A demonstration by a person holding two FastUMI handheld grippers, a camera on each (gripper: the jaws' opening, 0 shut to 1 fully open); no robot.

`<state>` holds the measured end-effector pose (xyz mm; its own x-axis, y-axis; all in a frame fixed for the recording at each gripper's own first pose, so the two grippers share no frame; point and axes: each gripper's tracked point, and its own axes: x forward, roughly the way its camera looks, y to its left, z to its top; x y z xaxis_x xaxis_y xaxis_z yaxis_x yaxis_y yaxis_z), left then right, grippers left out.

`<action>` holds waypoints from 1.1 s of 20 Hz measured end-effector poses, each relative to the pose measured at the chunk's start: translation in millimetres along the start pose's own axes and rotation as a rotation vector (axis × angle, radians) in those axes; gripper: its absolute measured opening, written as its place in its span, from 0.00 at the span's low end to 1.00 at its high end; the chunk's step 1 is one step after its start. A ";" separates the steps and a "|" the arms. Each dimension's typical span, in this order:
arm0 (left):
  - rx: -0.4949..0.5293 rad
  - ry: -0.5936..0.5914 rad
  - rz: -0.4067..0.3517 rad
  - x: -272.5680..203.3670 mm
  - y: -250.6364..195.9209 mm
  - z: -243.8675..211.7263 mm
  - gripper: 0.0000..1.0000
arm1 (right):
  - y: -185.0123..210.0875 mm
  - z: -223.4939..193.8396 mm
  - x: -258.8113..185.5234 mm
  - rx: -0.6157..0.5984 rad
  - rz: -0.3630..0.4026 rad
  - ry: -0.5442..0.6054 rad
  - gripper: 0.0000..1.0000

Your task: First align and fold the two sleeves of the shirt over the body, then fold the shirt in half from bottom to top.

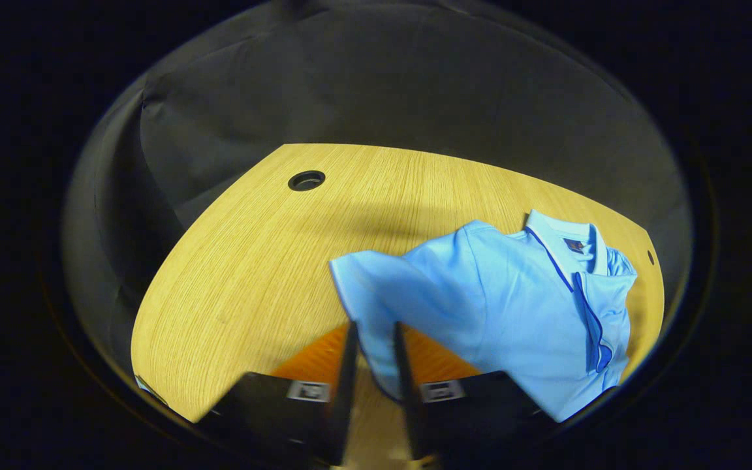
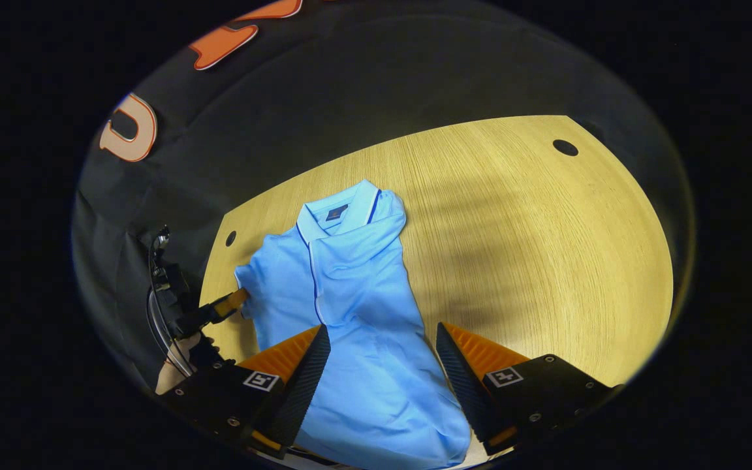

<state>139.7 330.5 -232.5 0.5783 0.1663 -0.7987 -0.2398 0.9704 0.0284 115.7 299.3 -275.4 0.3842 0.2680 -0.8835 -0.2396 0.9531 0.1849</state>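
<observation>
Both views angled down, close over shirt (image 1: 513,307) on table (image 1: 252,261), opposite sides.

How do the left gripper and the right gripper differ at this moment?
The left gripper has its jaws nearly together, pinching a sleeve of the blue shirt; the right gripper has its jaws wide apart and holds nothing. The left gripper lifts the sleeve off the wooden table; the right gripper hovers over the shirt's lower body, which lies between its jaws. Both are at the same shirt.
</observation>
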 end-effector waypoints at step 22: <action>0.265 -0.185 -0.386 -131.4 -204.9 73.9 0.03 | -38.7 -4.4 -24.4 0.088 0.039 -0.066 0.98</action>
<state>170.5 122.8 -88.9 0.7197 -0.2090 -0.6620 0.2113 0.9743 -0.0779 111.7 255.3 -262.9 0.4346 0.3111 -0.8452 -0.1776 0.9496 0.2582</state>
